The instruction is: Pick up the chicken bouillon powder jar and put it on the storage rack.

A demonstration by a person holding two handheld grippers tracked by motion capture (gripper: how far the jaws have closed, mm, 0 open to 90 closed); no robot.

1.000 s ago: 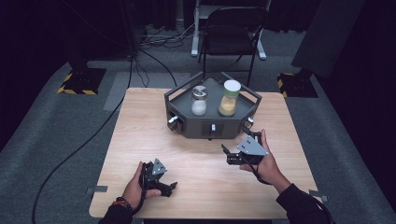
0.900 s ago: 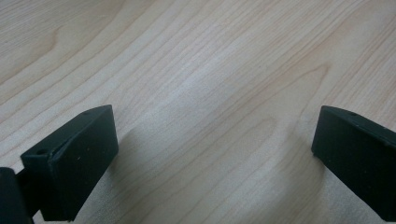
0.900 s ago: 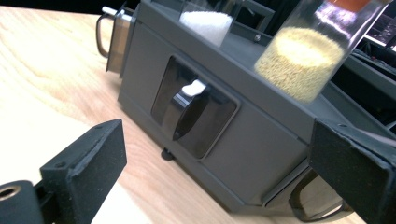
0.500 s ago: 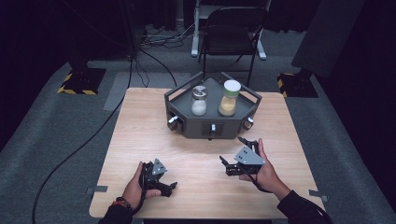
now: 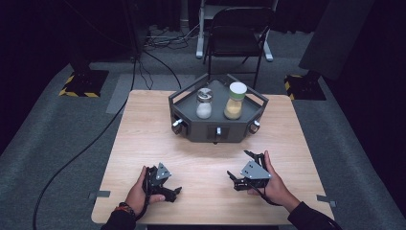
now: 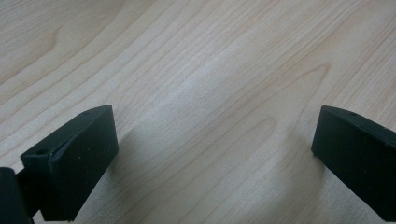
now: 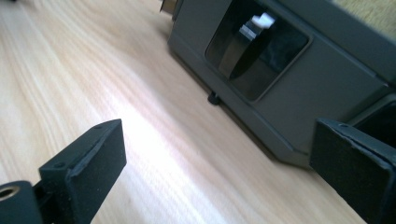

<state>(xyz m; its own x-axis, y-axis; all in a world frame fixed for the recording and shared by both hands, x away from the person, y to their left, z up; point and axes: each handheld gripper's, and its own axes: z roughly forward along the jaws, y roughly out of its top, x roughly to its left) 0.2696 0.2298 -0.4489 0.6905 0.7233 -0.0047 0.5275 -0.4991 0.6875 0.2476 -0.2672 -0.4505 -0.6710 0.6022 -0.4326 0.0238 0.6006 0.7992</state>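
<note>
Two grippers rest low over our wooden table (image 5: 143,139), jaws wide apart and empty: left gripper (image 5: 176,191), right gripper (image 5: 242,168). Beyond the right gripper, the nearer one, lies the grey angular stand (image 5: 191,129), its recessed front switch (image 5: 219,131) facing us; two glass jars (image 5: 204,102) stand upright on top.

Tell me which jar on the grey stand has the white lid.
The taller jar with yellowish contents, on the right; the shorter jar beside it has a metal cap.
</note>
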